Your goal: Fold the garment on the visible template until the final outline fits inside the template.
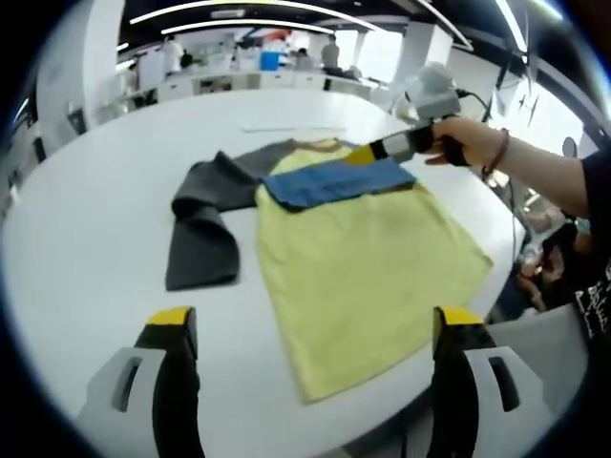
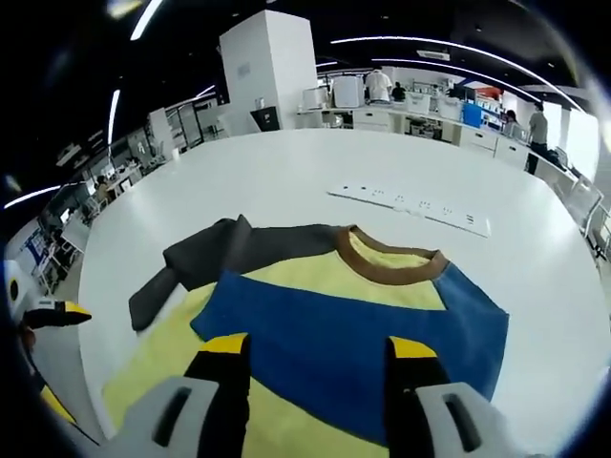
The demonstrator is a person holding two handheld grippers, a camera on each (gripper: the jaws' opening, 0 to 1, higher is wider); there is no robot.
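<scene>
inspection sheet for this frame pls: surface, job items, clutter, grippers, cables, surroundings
Surface: round white table, bare around the garment.
Job's things: yellow T-shirt with brown collar lying flat; blue sleeve folded across the chest, dark grey sleeve spread out sideways. No template outline seen.
Clutter: long white strip beyond the collar.
Grippers: left gripper open, above the hem; right gripper open, over the blue sleeve.
Cables: dark cable behind the right gripper.
Surroundings: white benches, people, ceiling light strips.

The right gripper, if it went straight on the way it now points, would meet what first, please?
Most likely the blue sleeve folded across the yellow shirt: the right gripper has its open jaws just over it. Depth is uncertain.
</scene>
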